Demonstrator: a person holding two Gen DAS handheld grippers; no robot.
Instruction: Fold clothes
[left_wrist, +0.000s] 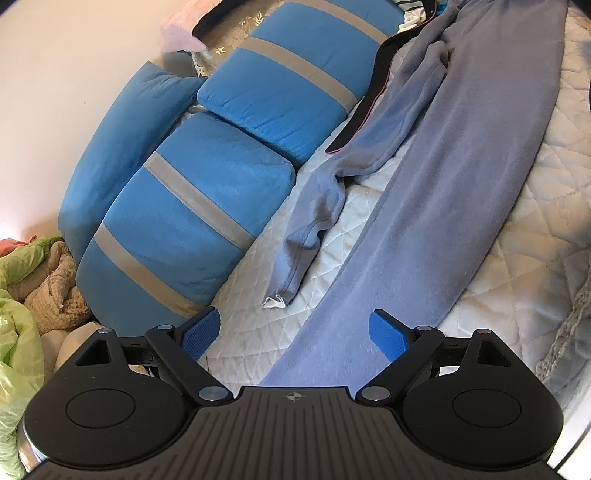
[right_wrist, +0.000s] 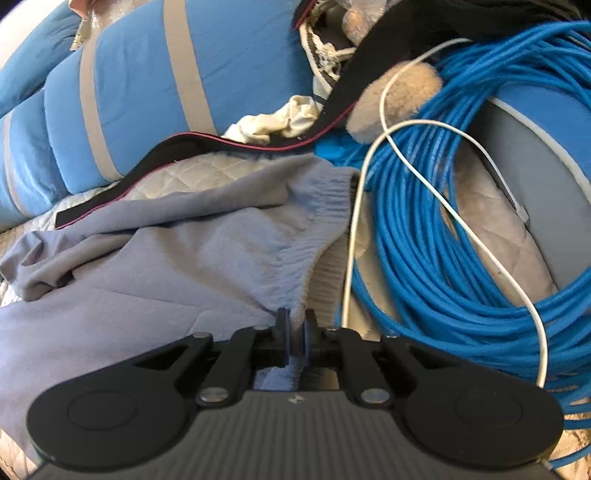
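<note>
Left wrist view: the left gripper (left_wrist: 294, 332) is hanging over the bed with its jaws standing wide apart, nothing pinched between the blue pads (left_wrist: 201, 332). The grey trousers (left_wrist: 461, 166) are lying stretched out on the white quilted bedspread (left_wrist: 369, 221), one long leg running from just under the gripper up toward the far top of the frame, the other leg (left_wrist: 314, 221) lying crumpled to its left with the cuff turned up, showing white inside. The near end of the long leg is passing between the open jaws, not touched by either pad as far as can be seen. Blue cushions with grey stripes (left_wrist: 192, 184) are sitting along the wall to the left of the trousers. A black strap with a red edge (left_wrist: 365, 110) is lying beside the upper part of the trousers. A pile of green and beige fabric (left_wrist: 33, 280) is sitting at the left edge.

Right wrist view: the right gripper (right_wrist: 295, 332) is clenched, its pads nipping the edge of the grey trousers (right_wrist: 166, 258) near the ribbed waistband (right_wrist: 325, 192). The trousers are spreading left and away from the gripper over the bedspread (right_wrist: 192, 173). A coil of blue cable (right_wrist: 461, 258) is lying just to the right of the waistband, with a white cord (right_wrist: 436, 192) looping over it. The striped blue cushions (right_wrist: 147, 92) are sitting behind, and a crumpled cream cloth (right_wrist: 280, 122) is lying next to the black strap (right_wrist: 221, 142).
</note>
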